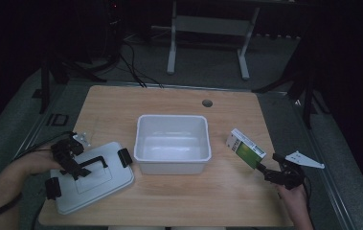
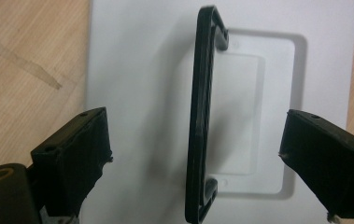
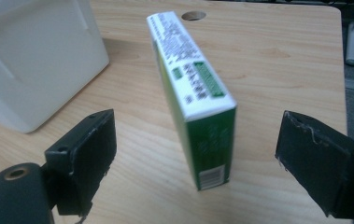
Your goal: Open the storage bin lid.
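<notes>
My left gripper [image 1: 76,165] fingers wide open over the grey lid [image 1: 93,178], straddling its black handle [image 2: 201,116], no contact. My right gripper [image 1: 270,173] fingers wide open, flanking the green-white carton [image 3: 198,98] standing on edge on the desk [image 1: 217,191], near its right edge. White bin [image 1: 173,143] between, open desk around.

matt pale wood table [image 1: 169,98], smooth white plastic bin [image 1: 173,143], glossy cardboard box [image 3: 191,88], grey plastic lid [image 2: 137,70].

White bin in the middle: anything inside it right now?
The white bin looks empty: its pale floor shows bare in the high view. The near inner wall is hidden by the front rim. The green box stands outside, to its right.
</notes>
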`<act>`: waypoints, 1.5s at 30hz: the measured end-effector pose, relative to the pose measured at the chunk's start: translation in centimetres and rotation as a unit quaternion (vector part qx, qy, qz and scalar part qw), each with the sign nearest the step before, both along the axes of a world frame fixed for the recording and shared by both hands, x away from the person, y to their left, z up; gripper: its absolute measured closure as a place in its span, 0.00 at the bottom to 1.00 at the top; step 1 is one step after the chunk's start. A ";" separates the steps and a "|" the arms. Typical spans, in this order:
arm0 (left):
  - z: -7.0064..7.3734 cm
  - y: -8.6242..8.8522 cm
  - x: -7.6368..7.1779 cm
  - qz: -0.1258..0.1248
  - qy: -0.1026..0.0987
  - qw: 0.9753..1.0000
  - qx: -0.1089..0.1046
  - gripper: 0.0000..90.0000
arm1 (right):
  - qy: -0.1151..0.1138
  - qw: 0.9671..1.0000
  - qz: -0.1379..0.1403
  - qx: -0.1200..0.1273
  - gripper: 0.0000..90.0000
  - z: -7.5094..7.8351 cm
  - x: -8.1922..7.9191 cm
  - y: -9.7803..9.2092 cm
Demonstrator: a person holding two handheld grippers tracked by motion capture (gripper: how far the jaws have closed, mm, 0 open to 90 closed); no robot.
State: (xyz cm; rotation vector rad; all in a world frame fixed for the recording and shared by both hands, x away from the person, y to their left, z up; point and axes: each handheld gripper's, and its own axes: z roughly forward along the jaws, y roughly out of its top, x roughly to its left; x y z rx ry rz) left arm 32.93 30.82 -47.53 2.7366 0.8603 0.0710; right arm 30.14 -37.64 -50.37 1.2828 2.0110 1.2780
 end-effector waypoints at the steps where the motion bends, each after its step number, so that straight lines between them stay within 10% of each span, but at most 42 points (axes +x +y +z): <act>1: 0.0 0.1 0.0 0.000 0.002 1.000 0.001 0.10 | 0.003 1.000 0.004 -0.005 0.13 0.2 0.3 -0.1; 23: -0.1 0.0 0.0 -0.003 0.011 1.000 -0.006 0.10 | 0.104 0.987 0.090 -0.083 0.15 1.7 5.4 1.3; 33: -0.2 0.0 0.1 -0.006 0.014 1.000 0.000 0.10 | 0.153 0.973 0.117 -0.124 0.21 2.0 7.4 2.4; 45: -0.5 0.0 0.0 -0.006 0.017 1.000 0.001 0.10 | 0.199 0.946 0.156 -0.204 0.43 3.1 9.4 4.1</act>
